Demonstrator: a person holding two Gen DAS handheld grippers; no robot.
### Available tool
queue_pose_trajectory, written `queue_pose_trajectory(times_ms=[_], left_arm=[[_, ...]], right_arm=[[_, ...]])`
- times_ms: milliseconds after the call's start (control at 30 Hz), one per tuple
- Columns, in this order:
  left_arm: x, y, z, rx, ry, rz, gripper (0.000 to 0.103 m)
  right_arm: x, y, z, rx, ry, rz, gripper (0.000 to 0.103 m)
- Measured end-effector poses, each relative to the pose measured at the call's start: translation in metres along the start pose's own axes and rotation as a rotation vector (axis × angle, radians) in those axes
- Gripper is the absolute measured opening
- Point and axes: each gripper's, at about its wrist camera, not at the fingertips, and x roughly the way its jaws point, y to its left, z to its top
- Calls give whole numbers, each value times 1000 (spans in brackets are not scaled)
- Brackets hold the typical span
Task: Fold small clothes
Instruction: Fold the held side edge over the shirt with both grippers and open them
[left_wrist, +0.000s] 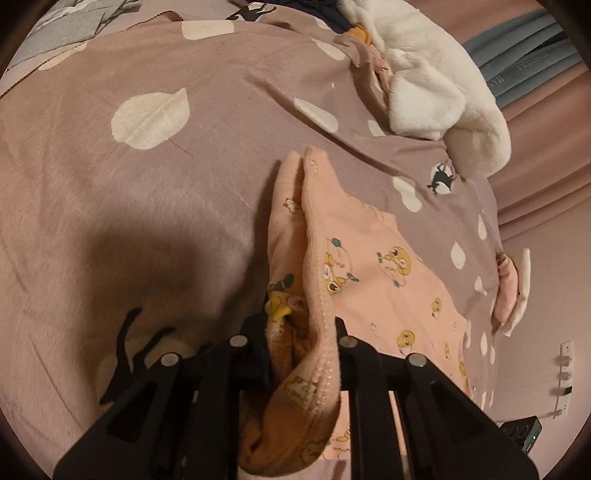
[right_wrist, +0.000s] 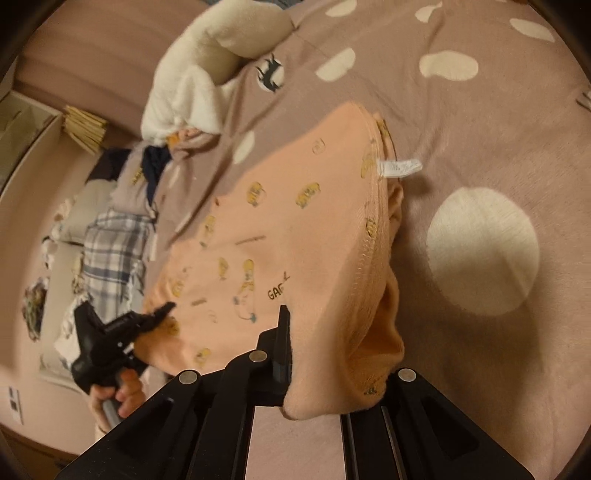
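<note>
- Garment: a small peach garment (left_wrist: 373, 266) printed with yellow cartoon figures lies partly on the mauve bedspread (left_wrist: 147, 206), which has cream leaf-shaped spots, and is lifted at two edges.
- Left gripper (left_wrist: 301, 354): its jaws are pressed onto a bunched, stitched hem of the garment, and folds of cloth hang down between the fingers.
- Right gripper (right_wrist: 332, 354): its jaws pinch another hemmed edge of the garment; the cloth covers one finger, so only the left-hand finger (right_wrist: 282, 343) shows clearly.
- White care label (right_wrist: 400, 167) sticks out from the garment's seam, on the side toward the large cream spot.
- In the right wrist view the left gripper (right_wrist: 155, 314) grips the garment's far corner, with the person's hand (right_wrist: 118, 395) on its handle.
- White fleece blanket (left_wrist: 436, 99) lies heaped beyond the garment, at the bedspread's edge.
- Plaid cloth (right_wrist: 110, 251) lies past the garment's far side, off the bedspread.
</note>
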Motion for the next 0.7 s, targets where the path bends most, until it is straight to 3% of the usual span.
queue_pose_trajectory(times_ms=[333, 700], left_arm=[[-31, 8, -26, 58, 79, 17, 15], [-54, 23, -75, 143, 121, 66, 16]], right_arm=[[-23, 2, -20, 14, 16, 58, 5], [-44, -9, -69, -5, 42, 16, 5]])
